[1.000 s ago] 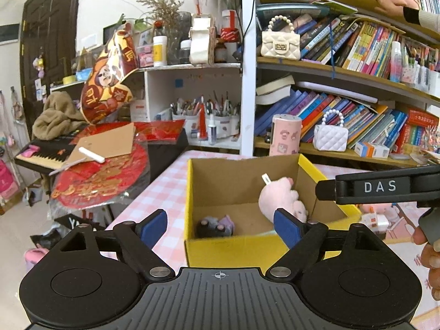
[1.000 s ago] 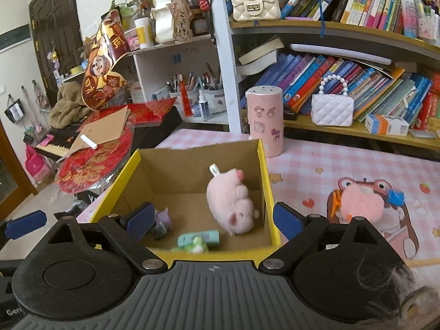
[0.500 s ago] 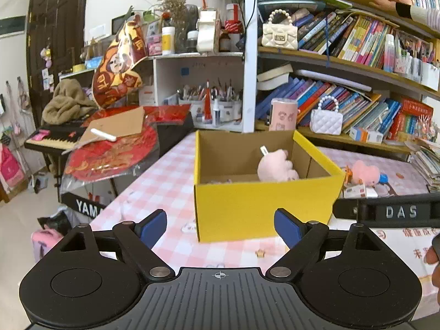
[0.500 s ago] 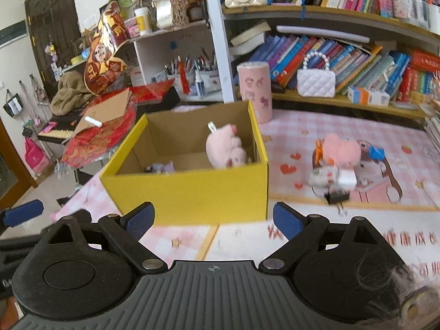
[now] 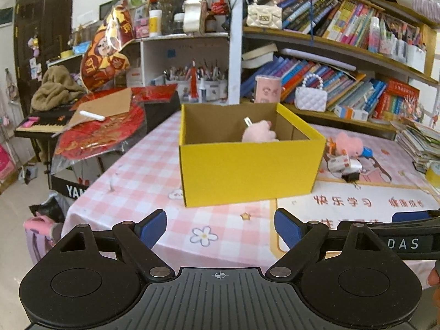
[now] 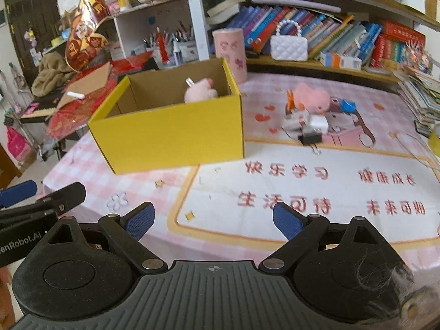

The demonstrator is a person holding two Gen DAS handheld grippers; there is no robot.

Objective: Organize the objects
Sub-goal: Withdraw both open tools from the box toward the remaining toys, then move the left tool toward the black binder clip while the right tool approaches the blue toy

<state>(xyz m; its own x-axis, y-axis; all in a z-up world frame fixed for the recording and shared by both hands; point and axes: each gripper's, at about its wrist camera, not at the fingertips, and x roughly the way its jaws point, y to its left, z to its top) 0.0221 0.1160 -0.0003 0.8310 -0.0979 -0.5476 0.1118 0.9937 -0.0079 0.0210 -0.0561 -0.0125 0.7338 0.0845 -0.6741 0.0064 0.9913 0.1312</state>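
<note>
A yellow cardboard box (image 5: 247, 170) stands on the pink checked table; it also shows in the right wrist view (image 6: 170, 134). A pink plush toy (image 5: 260, 134) lies inside it, also seen from the right wrist (image 6: 200, 93). To the box's right lies a small pile: a pink fluffy toy (image 6: 312, 99), a white charger (image 6: 316, 122), a black binder clip (image 6: 310, 139) and a blue piece (image 6: 348, 106). My left gripper (image 5: 220, 228) is open and empty, well in front of the box. My right gripper (image 6: 213, 220) is open and empty over the printed mat.
A pink cylinder tin (image 6: 229, 51) and a white quilted handbag (image 6: 288, 46) stand behind the box by the bookshelf. A stack of books (image 6: 420, 96) sits at the right edge. A keyboard with red decorations (image 5: 90, 129) stands left of the table.
Both grippers have pulled back and away from the box toward the table's near edge. The box's inside is now mostly hidden behind its front wall.
</note>
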